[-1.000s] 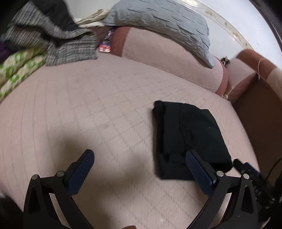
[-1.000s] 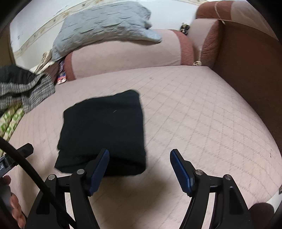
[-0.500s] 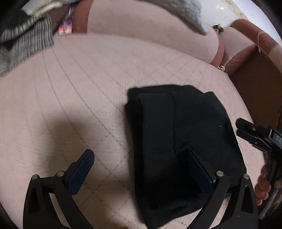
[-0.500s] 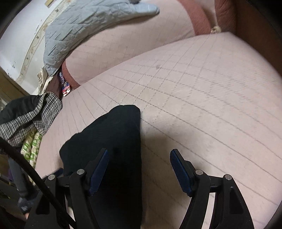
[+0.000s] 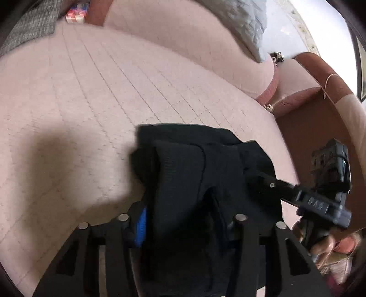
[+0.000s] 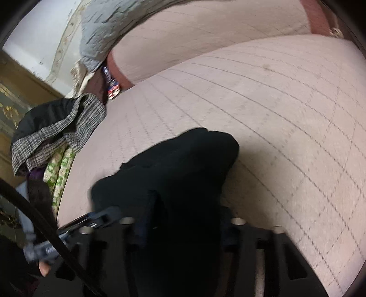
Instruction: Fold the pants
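The folded black pants (image 5: pixel 196 173) lie as a thick bundle on the pink quilted sofa seat (image 5: pixel 91 96). My left gripper (image 5: pixel 185 228) is shut on the near edge of the pants, its fingers sunk in the cloth with a blue pad (image 5: pixel 141 224) showing at the left. In the right wrist view the pants (image 6: pixel 183 169) fill the lower middle. My right gripper (image 6: pixel 180 230) is shut on their near edge. The right gripper also shows in the left wrist view (image 5: pixel 320 201), at the pants' right side.
A grey quilted blanket (image 5: pixel 247 20) drapes over the sofa back. A pile of checked grey and green clothes (image 6: pixel 55 137) sits at the seat's left end. A brown armrest (image 5: pixel 320 96) bounds the seat at the right.
Both grippers have moved forward onto the pants and shut on their near edge. Half a second ago both were open just short of the bundle.
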{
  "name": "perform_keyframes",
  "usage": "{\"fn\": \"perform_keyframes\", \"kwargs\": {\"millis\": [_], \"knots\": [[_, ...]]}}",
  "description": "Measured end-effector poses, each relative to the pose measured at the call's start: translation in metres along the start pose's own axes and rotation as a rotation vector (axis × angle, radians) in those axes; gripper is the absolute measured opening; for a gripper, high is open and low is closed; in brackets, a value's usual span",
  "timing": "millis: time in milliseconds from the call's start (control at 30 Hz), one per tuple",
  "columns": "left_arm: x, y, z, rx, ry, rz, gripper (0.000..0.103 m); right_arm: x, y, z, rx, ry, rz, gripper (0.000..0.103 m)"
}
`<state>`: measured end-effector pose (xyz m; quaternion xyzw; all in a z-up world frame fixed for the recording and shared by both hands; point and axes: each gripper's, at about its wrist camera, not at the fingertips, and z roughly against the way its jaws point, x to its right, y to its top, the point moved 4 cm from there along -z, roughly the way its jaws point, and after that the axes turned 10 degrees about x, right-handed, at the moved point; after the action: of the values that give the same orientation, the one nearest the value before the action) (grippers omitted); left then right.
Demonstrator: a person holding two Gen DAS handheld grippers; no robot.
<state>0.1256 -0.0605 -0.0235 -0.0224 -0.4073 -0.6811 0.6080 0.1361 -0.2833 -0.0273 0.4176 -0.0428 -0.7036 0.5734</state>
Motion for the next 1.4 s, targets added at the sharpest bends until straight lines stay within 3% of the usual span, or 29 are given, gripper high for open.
{"fn": "perform_keyframes", "kwargs": {"millis": [133,467,533,600,667,800,867,900,1000,1067,1167,1233,1400], "knots": [[0.013,0.008,-0.001,0.017,0.006,-0.074,0.041,-0.01,0.011,0.007,0.028,0.012,0.035,0.021],[0.027,0.047,-0.028,0.048,0.004,-0.044,0.039,0.002,0.055,0.009,0.137,-0.011,0.032,0.02],[0.029,0.047,-0.044,0.032,0.042,-0.058,0.042,0.013,0.055,-0.002,0.121,-0.057,0.026,0.027],[0.027,0.044,-0.052,0.037,0.063,-0.07,0.054,0.026,0.05,-0.014,0.099,-0.124,0.017,0.04],[0.026,0.043,-0.051,0.038,0.047,-0.062,0.054,0.034,0.049,-0.015,0.107,-0.158,0.007,0.051],[0.024,0.043,-0.026,0.039,0.009,-0.029,0.054,0.031,0.064,0.015,0.194,-0.201,0.003,0.053],[0.03,0.05,-0.005,0.1,0.009,-0.055,0.054,0.025,0.072,0.037,0.273,-0.195,0.003,0.053],[0.033,0.055,0.004,0.135,0.003,-0.062,0.054,0.021,0.075,0.045,0.299,-0.152,-0.008,0.052],[0.046,0.07,0.007,0.174,-0.025,-0.065,0.054,0.014,0.077,0.043,0.267,0.027,-0.081,0.052],[0.05,0.073,-0.01,0.135,-0.015,-0.065,0.054,0.02,0.071,0.03,0.216,0.065,-0.114,0.052],[0.043,0.067,-0.047,0.06,0.043,-0.065,0.054,0.045,0.058,0.004,0.13,-0.003,-0.168,0.051],[0.041,0.066,-0.053,0.063,0.068,-0.078,0.054,0.053,0.053,0.0,0.127,-0.005,-0.21,0.051],[0.053,0.063,-0.029,0.084,0.093,-0.157,0.054,0.019,0.054,0.022,0.194,-0.111,-0.042,0.054]]}}
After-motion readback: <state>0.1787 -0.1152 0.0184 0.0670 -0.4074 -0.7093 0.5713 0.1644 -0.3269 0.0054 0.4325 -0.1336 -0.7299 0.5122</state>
